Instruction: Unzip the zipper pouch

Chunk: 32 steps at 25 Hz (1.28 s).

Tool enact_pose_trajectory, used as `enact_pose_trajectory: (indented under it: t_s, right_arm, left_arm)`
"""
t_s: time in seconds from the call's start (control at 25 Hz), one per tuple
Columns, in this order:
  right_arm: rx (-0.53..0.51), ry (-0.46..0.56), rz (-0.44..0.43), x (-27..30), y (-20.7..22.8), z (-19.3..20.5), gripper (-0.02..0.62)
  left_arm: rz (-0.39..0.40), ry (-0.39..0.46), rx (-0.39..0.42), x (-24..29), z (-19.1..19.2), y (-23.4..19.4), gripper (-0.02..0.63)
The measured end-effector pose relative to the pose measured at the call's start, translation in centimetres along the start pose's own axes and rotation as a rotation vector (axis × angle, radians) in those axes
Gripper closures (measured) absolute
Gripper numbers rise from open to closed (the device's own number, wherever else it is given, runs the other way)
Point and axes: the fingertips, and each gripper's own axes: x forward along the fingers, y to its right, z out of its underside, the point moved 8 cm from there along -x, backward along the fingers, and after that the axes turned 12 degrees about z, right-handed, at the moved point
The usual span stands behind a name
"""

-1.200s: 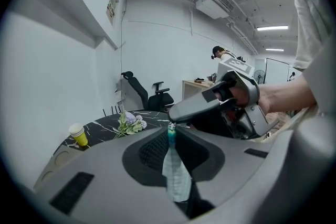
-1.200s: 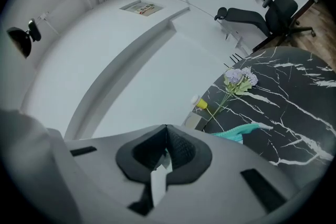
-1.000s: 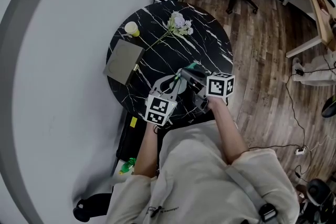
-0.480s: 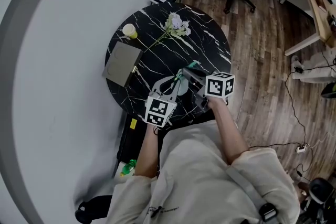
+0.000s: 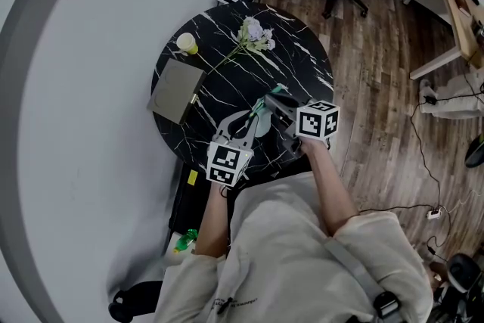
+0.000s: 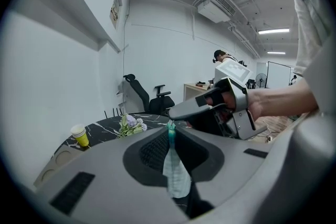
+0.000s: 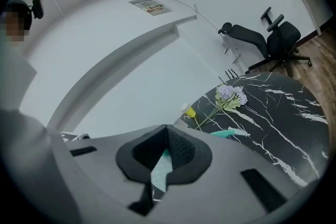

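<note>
Above the near edge of the round black white-veined table (image 5: 302,64), held the pale teal fabric zipper pouch (image 6: 176,174) up between both tongs: left gripper (image 6: 170,126) clamped narrowly on its cloth, right gripper (image 7: 166,127) pinched fully together at its edge. Farther back, kept a yellow paper cup (image 5: 187,43), a lilac flower sprig (image 5: 255,32) and a flat grey rectangular folder (image 5: 178,89) well apart from the pouch.

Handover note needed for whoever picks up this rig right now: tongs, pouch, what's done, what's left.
Left tongs: shut on the pale green pouch, pinching its fabric.
Right tongs: shut on the same pouch, close beside the left.
Pouch: held between both, over the near side of the black table.
Done: both grips set; whether the zip has begun opening cannot be seen.
Left: pull the zip open.
</note>
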Motion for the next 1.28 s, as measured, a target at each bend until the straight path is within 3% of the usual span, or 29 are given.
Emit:
enact_pose_trajectory:
  t_s: [1.28]
  right_arm:
    - [-0.029,0.055,0.200,-1.3,4.3,-1.1,0.586]
  left_arm:
    - [0.041,0.030,-0.002,-1.9,0.4,1.1,0.555]
